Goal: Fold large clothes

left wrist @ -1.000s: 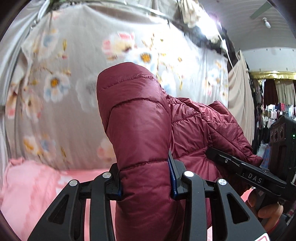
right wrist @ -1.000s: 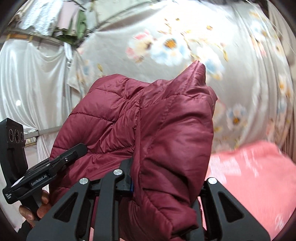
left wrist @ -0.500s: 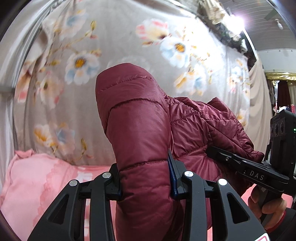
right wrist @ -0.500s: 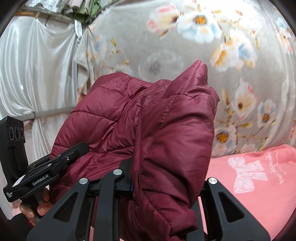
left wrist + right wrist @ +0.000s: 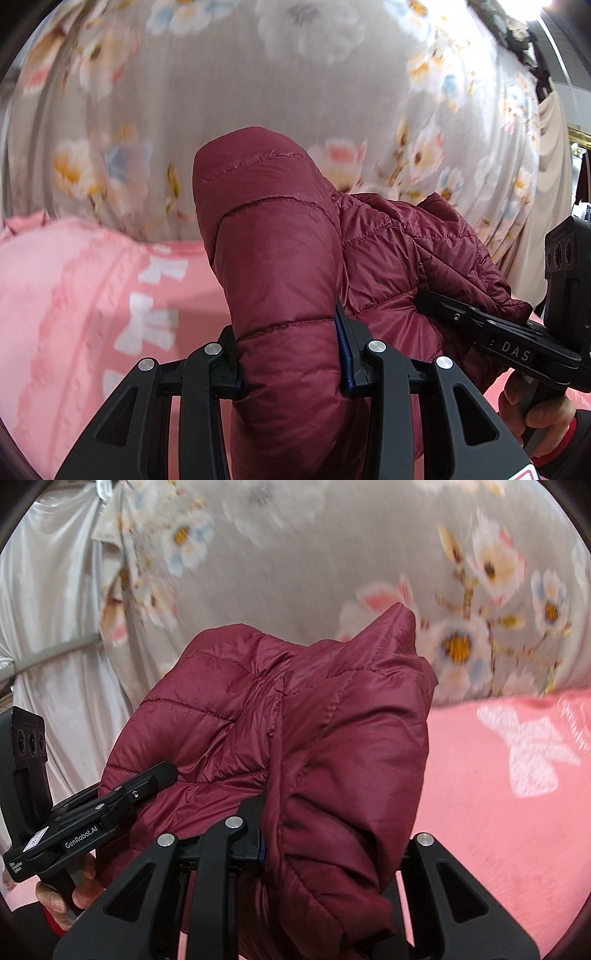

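Pink bedspread (image 5: 74, 295) waits below; left gripper (image 5: 291, 354) and right gripper (image 5: 332, 849) both clamp the maroon puffer jacket (image 5: 280, 266), mid-carry; next, lay it flat.

Floral curtain (image 5: 229, 107) smeared by motion blur, flower outlines soft in both wrist views. White print on pink bedspread (image 5: 532, 746) blurred, shape unclear. Lower part of maroon puffer jacket (image 5: 280, 266) cut off by bottom edge. Right gripper (image 5: 332, 853) right finger buried under jacket fold, pad contact unseen. Left gripper (image 5: 291, 365) left pad mostly hidden behind padded fabric. Hand (image 5: 62, 897) at left edge partly cropped. Hand (image 5: 543, 413) at lower right partly cropped.
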The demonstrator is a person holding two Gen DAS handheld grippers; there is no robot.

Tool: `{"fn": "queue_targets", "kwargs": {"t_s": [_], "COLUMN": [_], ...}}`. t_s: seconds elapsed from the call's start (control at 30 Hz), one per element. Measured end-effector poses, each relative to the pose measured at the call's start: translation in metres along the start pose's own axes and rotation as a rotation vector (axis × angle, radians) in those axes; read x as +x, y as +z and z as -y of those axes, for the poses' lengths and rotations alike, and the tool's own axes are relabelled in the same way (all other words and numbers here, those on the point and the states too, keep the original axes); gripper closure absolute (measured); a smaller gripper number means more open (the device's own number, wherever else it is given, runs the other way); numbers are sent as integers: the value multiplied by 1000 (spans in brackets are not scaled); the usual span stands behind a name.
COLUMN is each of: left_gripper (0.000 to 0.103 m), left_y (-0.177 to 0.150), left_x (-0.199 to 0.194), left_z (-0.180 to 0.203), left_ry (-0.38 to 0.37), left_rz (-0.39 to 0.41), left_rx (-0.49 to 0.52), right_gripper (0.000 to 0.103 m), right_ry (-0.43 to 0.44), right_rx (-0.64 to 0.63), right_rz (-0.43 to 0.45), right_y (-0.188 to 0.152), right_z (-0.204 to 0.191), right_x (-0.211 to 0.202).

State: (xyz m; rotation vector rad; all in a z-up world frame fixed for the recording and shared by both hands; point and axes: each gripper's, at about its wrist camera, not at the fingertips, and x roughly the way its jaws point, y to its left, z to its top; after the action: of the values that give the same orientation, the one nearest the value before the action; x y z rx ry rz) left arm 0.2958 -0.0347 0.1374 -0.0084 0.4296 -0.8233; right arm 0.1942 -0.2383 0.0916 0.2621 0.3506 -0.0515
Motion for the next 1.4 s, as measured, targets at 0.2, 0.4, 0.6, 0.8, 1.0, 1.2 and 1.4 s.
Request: {"fn": "queue_targets", "kwargs": {"t_s": [0.2,0.4,0.6,0.8,1.0,1.2,1.4], "left_gripper": [69,65,45,31,31,31,33], "left_y": [-24,-46,-51,-53,-26,17,11], "left_x": [32,54,65,40,5,14,49], "left_z": [-22,-37,-47,-55,-52,-17,11], "left_ry": [10,47,100,193,354,500,522], "left_rz": [-95,-194,-278,-329,-336,-330,-318], "left_rx": [-53,-110,-156,-229,-237,-175,-109], "right_gripper": [83,75,58,44,48,82,83], "right_ry": [-7,-24,-25,-63,-148,-228,-256], "right_rx": [-3,28,101,131,103,-57,-112], "right_rz": [-93,-157,-191,-180,-122,-105,-127], "right_y": [-26,-46,-51,-55,-30,7,-7], "right_z": [10,22,38,55,56,12,-5], "right_x": [43,66,63,17,-35,-19,23]}}
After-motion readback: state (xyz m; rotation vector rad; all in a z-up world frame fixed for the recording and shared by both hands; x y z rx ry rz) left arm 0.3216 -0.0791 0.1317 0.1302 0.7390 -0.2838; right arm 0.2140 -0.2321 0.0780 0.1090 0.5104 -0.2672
